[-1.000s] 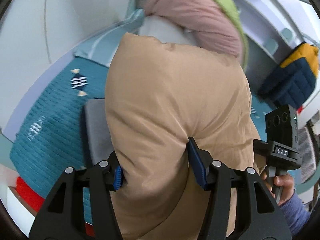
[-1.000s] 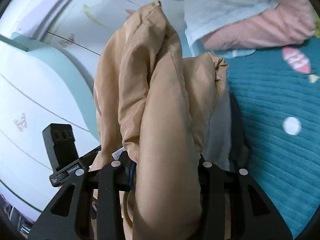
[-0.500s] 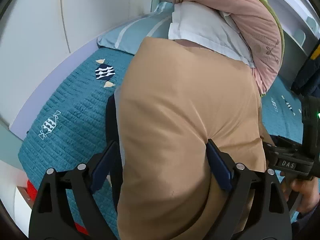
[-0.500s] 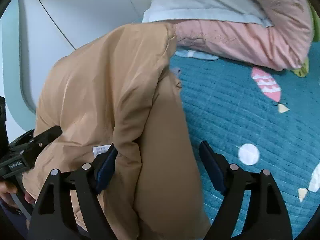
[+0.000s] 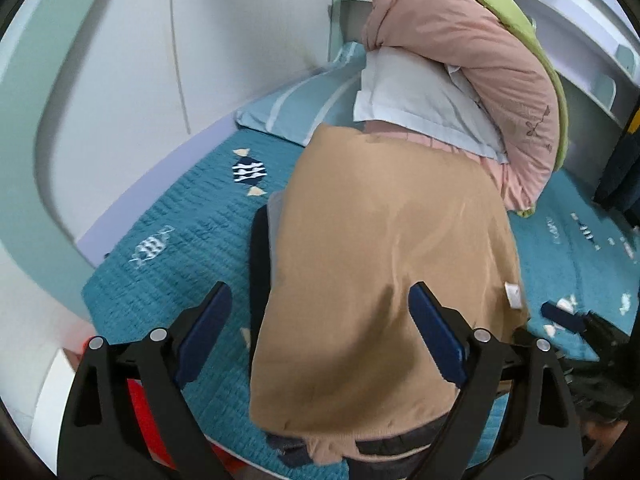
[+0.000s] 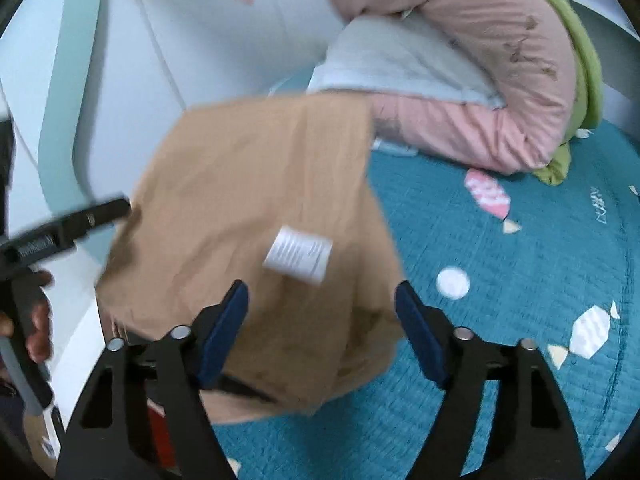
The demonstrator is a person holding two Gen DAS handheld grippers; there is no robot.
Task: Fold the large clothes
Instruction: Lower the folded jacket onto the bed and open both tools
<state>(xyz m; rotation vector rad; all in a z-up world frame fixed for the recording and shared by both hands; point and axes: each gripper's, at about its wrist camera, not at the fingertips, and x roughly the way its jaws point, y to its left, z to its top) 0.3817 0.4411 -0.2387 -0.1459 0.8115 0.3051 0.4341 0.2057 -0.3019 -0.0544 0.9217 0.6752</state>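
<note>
A folded tan garment (image 5: 384, 256) lies on the teal bedspread (image 5: 188, 248), on top of a grey and dark garment (image 5: 262, 248) whose edge shows at its left. It also shows in the right wrist view (image 6: 256, 208), blurred, with a white care label (image 6: 298, 254). My left gripper (image 5: 320, 332) is open, its blue pads either side of the garment's near end, not pinching it. My right gripper (image 6: 322, 332) is open over the garment's near right corner. The left gripper body (image 6: 60, 232) shows at the left of the right wrist view.
A pink quilt (image 5: 472, 64) with a green edge and a white pillow (image 5: 420, 100) are piled at the head of the bed. A striped blue pillow (image 5: 304, 108) lies by the white wall (image 5: 120, 60). Something red (image 5: 148, 412) sits below the bed's near edge.
Both grippers have opened and let go of the tan garment. It has dropped from a held-up bundle to lie flat on the bed, and both grippers have drawn back.
</note>
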